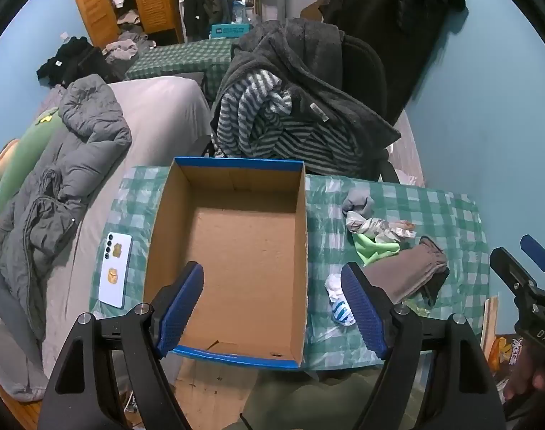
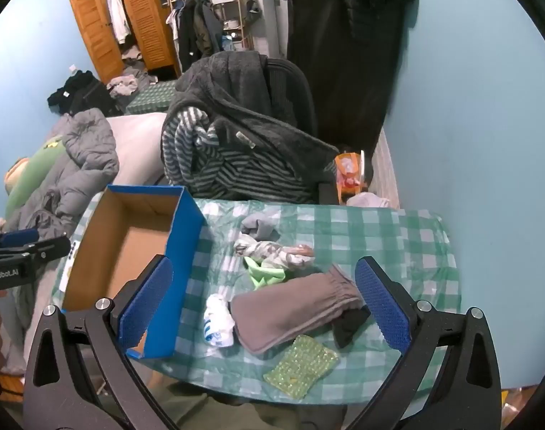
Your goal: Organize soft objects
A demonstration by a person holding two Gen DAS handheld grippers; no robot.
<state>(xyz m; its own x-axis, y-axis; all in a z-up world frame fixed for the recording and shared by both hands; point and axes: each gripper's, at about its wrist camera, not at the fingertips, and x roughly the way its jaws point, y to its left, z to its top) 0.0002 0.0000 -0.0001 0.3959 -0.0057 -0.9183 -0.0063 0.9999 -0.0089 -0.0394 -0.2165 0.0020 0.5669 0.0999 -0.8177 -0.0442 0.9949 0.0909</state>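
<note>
Soft things lie right of the open blue-edged cardboard box (image 2: 129, 251) on the green checked tablecloth (image 2: 398, 236): grey-brown folded cloth (image 2: 294, 308), white blue-striped sock (image 2: 218, 322), lime green rag (image 2: 265, 272). Left gripper (image 1: 272, 308) gapes wide above the box; right gripper (image 2: 265, 304) spreads wide over the cloth.

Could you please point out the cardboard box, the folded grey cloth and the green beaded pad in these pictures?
cardboard box (image 1: 244, 251): left wrist view, on its bare inner floor.
folded grey cloth (image 2: 290, 308): right wrist view, on the middle of its top face.
green beaded pad (image 2: 301, 365): right wrist view, on its centre, near the table's front edge.
</note>
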